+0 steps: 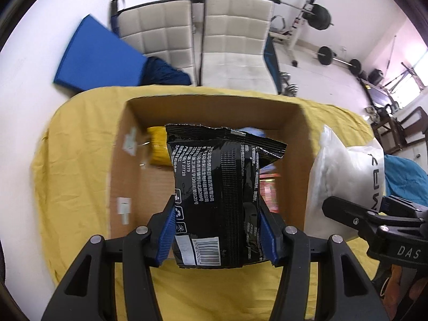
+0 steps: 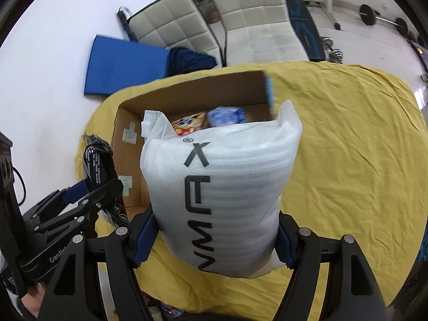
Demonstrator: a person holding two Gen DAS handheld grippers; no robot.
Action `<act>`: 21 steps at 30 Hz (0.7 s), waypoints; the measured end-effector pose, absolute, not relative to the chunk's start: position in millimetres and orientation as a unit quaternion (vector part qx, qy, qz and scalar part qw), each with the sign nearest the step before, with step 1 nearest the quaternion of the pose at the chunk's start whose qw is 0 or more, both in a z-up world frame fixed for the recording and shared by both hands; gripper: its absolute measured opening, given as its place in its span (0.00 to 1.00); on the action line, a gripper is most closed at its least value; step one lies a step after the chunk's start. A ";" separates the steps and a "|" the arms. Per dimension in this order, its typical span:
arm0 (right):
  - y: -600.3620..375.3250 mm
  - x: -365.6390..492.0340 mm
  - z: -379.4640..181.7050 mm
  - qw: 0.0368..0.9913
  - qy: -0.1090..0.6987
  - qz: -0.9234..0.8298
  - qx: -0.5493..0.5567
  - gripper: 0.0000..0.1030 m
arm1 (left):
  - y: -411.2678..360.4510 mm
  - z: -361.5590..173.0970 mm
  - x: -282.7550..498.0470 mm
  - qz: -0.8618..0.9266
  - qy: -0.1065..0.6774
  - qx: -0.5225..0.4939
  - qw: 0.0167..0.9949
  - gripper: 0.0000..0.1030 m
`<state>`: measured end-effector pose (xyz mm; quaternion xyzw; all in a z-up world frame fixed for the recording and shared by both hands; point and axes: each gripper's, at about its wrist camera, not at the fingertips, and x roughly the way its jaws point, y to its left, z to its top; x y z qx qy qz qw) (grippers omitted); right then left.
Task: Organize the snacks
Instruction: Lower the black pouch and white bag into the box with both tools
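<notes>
My left gripper [image 1: 217, 234] is shut on a black snack packet [image 1: 219, 187] with white print and a barcode, held above the open cardboard box [image 1: 214, 109]. My right gripper [image 2: 215, 240] is shut on a puffy white foam-wrapped bag [image 2: 222, 187] with black letters, held over the box's near right corner. In the left wrist view that white bag [image 1: 345, 176] hangs to the right of the box. In the right wrist view the black packet [image 2: 99, 165] and the left gripper [image 2: 88, 190] show at the left. Inside the box lie a yellow packet [image 1: 157, 147], a red one [image 1: 270, 190] and a blue-white one [image 2: 227, 115].
The box [image 2: 128, 144] stands on a table under a wrinkled yellow cloth [image 2: 347, 160]. Beyond the table stand two white padded chairs [image 1: 235, 40], a blue mat [image 1: 99, 56] on the floor and barbell weights [image 1: 321, 16] at the back right.
</notes>
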<state>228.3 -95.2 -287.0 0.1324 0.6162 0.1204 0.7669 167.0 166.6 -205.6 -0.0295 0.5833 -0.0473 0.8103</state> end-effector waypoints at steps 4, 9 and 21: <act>-57.1 237.6 -301.9 0.759 0.627 0.131 0.118 0.73 | 189.7 -217.9 171.2 -0.038 0.591 -0.038 0.805 0.50; -19.1 245.3 -322.5 0.750 0.638 0.137 0.103 0.73 | 203.4 -230.3 174.0 -0.036 0.598 -0.040 0.800 0.50; 8.2 258.9 -381.5 0.730 0.664 0.133 0.092 0.73 | 220.8 -281.6 187.3 -0.047 0.642 -0.070 0.762 0.50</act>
